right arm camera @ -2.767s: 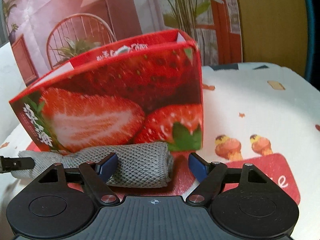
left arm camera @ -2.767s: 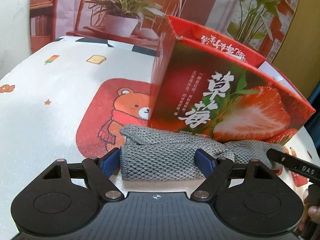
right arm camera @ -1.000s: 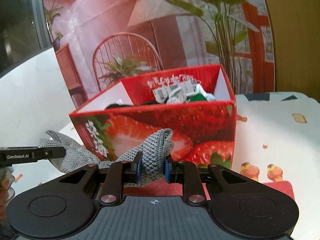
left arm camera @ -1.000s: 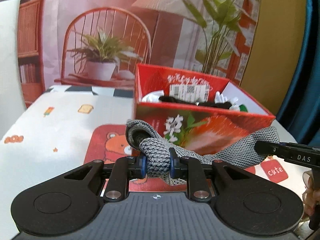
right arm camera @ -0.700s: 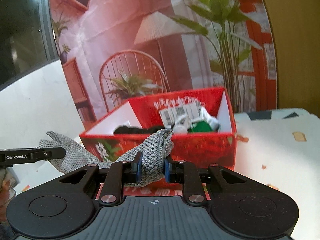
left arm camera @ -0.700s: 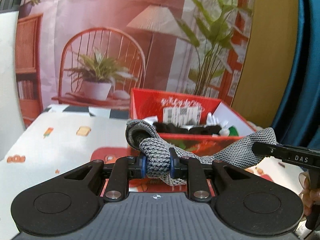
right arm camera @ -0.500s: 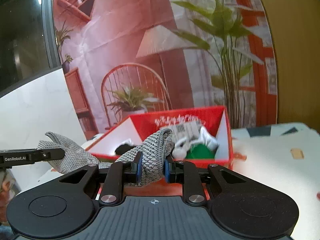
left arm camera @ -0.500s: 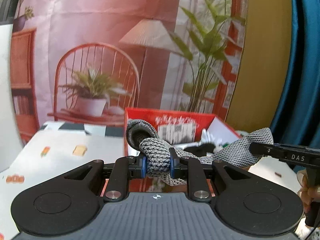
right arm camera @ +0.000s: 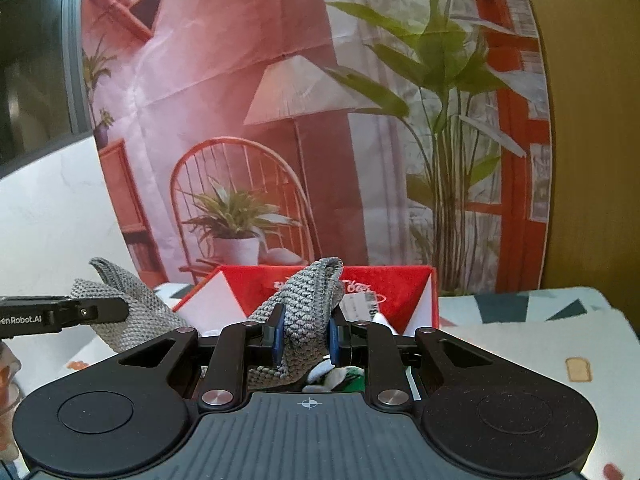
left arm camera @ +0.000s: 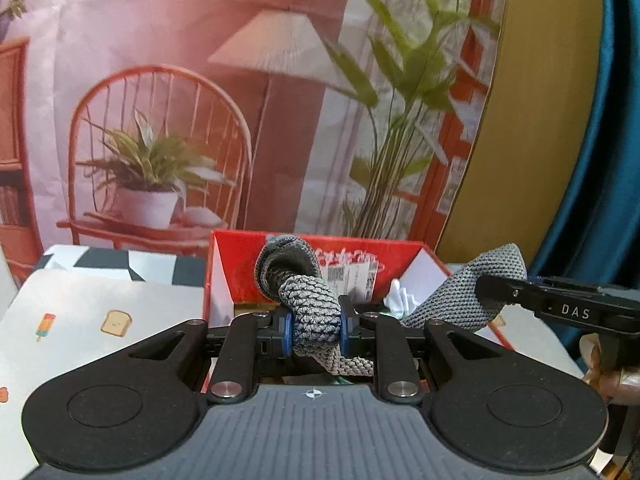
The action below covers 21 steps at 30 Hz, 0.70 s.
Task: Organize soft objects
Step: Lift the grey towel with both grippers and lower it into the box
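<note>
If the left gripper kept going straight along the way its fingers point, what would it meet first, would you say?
Probably the red box's far inner wall. The left gripper, shut on the grey knitted cloth, points across the open box toward that wall. Depth is hard to judge, so it might pass just above the rim.

- One grey knitted cloth (left arm camera: 316,304), seen in both views.
- Two tools: the left tool (left arm camera: 316,326) and the right tool (right arm camera: 306,338), each clamped on one end of that cloth.
- One red box (left arm camera: 240,256).
- One surface (left arm camera: 100,312).
- Several white and dark soft items in the box; number unclear.
</note>
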Available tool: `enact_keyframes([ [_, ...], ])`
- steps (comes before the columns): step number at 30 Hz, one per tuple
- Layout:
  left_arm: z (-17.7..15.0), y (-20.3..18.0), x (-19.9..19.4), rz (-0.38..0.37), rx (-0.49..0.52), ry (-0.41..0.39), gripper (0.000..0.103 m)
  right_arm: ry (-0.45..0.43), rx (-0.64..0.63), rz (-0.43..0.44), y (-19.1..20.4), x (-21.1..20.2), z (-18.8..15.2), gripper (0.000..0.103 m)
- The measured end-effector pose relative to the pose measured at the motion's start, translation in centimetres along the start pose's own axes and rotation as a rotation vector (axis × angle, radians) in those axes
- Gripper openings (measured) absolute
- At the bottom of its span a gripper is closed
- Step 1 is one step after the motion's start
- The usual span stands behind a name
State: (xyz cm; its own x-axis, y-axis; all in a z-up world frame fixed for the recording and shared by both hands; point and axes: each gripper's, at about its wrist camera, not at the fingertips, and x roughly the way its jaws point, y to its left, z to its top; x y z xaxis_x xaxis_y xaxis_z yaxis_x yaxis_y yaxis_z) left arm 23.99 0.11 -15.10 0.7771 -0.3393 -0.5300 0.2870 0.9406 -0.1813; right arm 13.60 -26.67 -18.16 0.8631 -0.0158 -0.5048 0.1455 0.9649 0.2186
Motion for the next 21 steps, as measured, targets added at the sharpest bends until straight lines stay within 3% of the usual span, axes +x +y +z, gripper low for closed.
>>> enact_keyframes([
  [10, -0.6, -0.9, 4.1, 0.009, 0.065, 0.090, 0.022, 0.117, -0.010, -0.033, -0.7, 2.5, -1.5, 0.019],
  [21, -1.1, 0.2, 6.9, 0.032, 0.054, 0.163, 0.022, 0.184, -0.004, -0.046, -1.1, 4.0, -3.0, 0.019],
])
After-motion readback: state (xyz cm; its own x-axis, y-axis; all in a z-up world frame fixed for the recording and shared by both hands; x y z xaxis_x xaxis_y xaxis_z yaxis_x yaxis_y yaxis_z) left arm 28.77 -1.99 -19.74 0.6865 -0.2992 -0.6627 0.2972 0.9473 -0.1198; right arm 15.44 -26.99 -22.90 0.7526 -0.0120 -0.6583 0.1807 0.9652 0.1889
